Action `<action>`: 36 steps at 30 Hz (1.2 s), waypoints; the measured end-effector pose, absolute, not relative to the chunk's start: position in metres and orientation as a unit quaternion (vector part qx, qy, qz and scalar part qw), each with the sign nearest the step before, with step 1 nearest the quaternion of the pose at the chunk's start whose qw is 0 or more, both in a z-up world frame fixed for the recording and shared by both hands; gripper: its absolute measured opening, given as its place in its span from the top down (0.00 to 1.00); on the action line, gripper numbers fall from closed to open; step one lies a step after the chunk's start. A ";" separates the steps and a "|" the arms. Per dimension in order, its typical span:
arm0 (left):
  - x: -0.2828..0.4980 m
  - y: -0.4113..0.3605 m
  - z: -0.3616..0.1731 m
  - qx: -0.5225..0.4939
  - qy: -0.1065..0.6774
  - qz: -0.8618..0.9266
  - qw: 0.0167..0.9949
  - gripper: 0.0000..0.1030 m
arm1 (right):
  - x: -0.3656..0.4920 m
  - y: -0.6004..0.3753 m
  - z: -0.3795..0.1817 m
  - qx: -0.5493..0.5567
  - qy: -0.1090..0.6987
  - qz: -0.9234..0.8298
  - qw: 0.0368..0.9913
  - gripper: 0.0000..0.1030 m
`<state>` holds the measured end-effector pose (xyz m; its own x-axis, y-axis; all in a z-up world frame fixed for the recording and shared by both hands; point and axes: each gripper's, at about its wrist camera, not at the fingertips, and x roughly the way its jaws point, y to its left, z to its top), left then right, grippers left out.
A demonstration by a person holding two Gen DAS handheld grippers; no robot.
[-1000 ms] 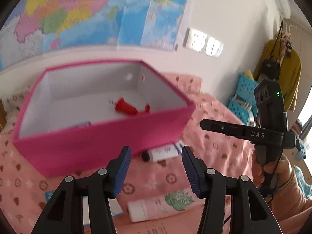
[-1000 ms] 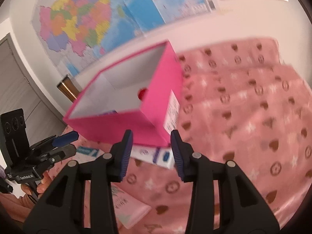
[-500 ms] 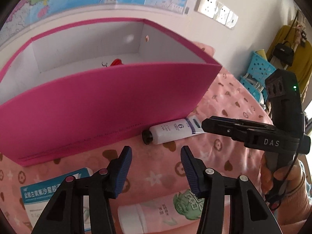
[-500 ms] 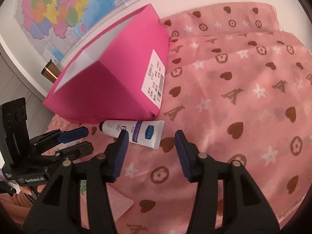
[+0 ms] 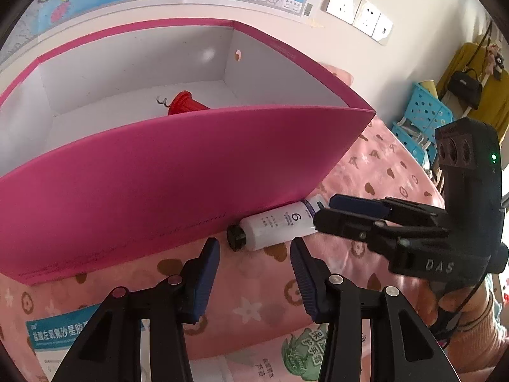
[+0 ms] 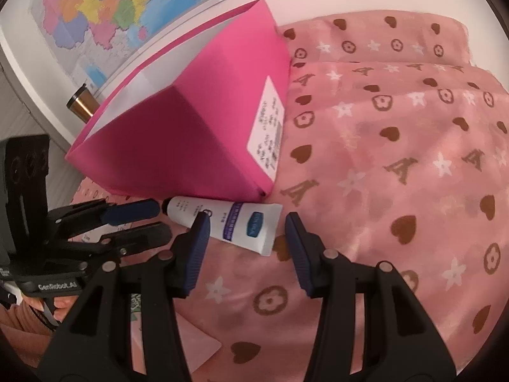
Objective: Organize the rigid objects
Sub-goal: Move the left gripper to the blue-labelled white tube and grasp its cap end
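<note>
1. Pink patterned cloth (image 6: 397, 165) covered the surface; on it I counted one magenta box (image 5: 178, 187), one white tube (image 6: 229, 222), one pink tube (image 5: 286, 355) and one teal-printed carton (image 5: 63, 337).
2. One red ribbed object (image 5: 186, 105) lay inside the box.
3. My left gripper (image 5: 254, 273) had been narrowing, nothing between its pads; the white tube lay just beyond, against the box's near wall.
4. My right gripper (image 6: 245, 248) stood spread and empty, the tube's flat crimped end just ahead.
</note>
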<state>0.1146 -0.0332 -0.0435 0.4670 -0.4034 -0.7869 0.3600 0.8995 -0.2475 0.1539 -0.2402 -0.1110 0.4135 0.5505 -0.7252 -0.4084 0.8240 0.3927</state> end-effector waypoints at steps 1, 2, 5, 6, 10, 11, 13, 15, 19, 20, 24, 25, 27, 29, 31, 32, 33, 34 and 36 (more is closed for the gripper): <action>0.115 -0.033 -0.043 -0.025 0.467 -0.224 0.855 0.55 | 0.153 -0.239 -0.111 0.075 0.459 0.288 0.837 0.50; 0.116 -0.033 -0.043 -0.026 0.468 -0.226 0.854 0.55 | 0.152 -0.238 -0.112 0.074 0.460 0.291 0.836 0.50; 0.118 -0.036 -0.044 -0.024 0.473 -0.229 0.851 0.55 | 0.151 -0.237 -0.112 0.071 0.459 0.294 0.835 0.50; 0.118 -0.037 -0.044 -0.022 0.474 -0.228 0.850 0.55 | 0.150 -0.237 -0.112 0.072 0.459 0.295 0.835 0.50; 0.119 -0.040 -0.045 -0.022 0.476 -0.229 0.849 0.56 | 0.148 -0.237 -0.112 0.073 0.459 0.297 0.834 0.50; 0.119 -0.040 -0.045 -0.022 0.475 -0.228 0.849 0.56 | 0.148 -0.236 -0.112 0.072 0.459 0.296 0.834 0.50; 0.118 -0.040 -0.045 -0.022 0.475 -0.229 0.850 0.56 | 0.147 -0.236 -0.111 0.073 0.459 0.298 0.834 0.49; 0.117 -0.041 -0.045 -0.020 0.475 -0.229 0.850 0.56 | 0.147 -0.236 -0.111 0.074 0.458 0.296 0.835 0.49; 0.112 -0.047 -0.045 -0.008 0.472 -0.237 0.849 0.56 | 0.143 -0.239 -0.111 0.078 0.459 0.296 0.834 0.49; 0.110 -0.048 -0.045 -0.004 0.473 -0.239 0.848 0.56 | 0.142 -0.239 -0.110 0.079 0.459 0.297 0.834 0.49; 0.107 -0.049 -0.046 -0.002 0.473 -0.243 0.847 0.56 | 0.139 -0.241 -0.109 0.083 0.458 0.301 0.832 0.49; 0.107 -0.049 -0.046 -0.001 0.471 -0.239 0.849 0.56 | 0.138 -0.242 -0.109 0.082 0.458 0.298 0.834 0.49; 0.110 -0.049 -0.045 -0.002 0.470 -0.233 0.851 0.56 | 0.140 -0.244 -0.109 0.085 0.457 0.289 0.837 0.49; 0.111 -0.049 -0.047 -0.005 0.471 -0.235 0.850 0.56 | 0.141 -0.245 -0.110 0.089 0.459 0.289 0.836 0.49; 0.110 -0.049 -0.048 -0.004 0.469 -0.233 0.852 0.56 | 0.141 -0.243 -0.110 0.084 0.459 0.289 0.836 0.49; 0.109 -0.050 -0.048 -0.004 0.470 -0.236 0.851 0.59 | 0.140 -0.242 -0.109 0.082 0.459 0.290 0.836 0.49; 0.108 -0.051 -0.047 -0.002 0.469 -0.236 0.851 0.61 | 0.139 -0.240 -0.109 0.081 0.459 0.293 0.835 0.49; 0.107 -0.052 -0.047 0.003 0.466 -0.234 0.853 0.61 | 0.138 -0.239 -0.109 0.077 0.459 0.291 0.836 0.48; 0.106 -0.053 -0.046 0.007 0.464 -0.235 0.854 0.61 | 0.136 -0.238 -0.109 0.072 0.458 0.290 0.837 0.48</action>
